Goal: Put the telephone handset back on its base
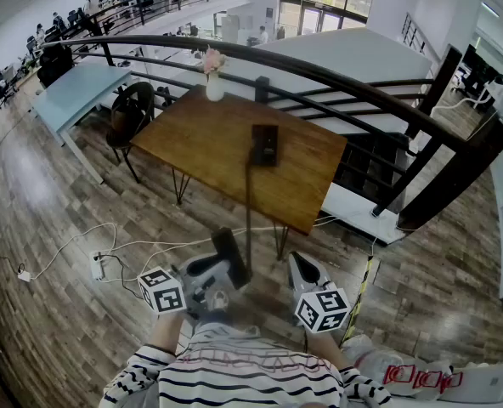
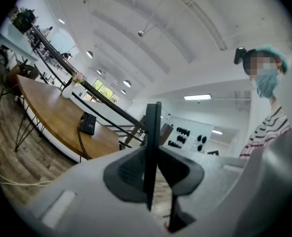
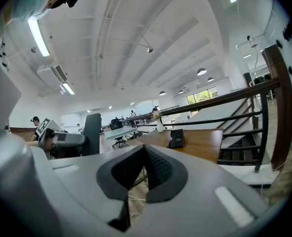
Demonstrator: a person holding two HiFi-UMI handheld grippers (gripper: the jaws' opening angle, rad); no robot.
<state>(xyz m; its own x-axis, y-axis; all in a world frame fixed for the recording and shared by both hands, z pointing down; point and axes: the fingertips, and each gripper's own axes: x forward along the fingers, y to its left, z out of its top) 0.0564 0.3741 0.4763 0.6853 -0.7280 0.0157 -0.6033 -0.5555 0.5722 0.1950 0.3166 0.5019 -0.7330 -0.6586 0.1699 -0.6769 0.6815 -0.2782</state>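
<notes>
The black telephone handset is held upright, well in front of the wooden table, with my left gripper shut on it. In the left gripper view the handset stands edge-on between the pads. A dark cord runs from it up to the black telephone base, which sits near the middle of the table. My right gripper hangs beside the left one, shut and empty; in its own view the pads meet, with the base far ahead and the handset at the left.
A white vase with a flower stands at the table's far edge. A dark chair is at its left end. A black railing curves behind the table. Cables and a power strip lie on the wood floor at the left.
</notes>
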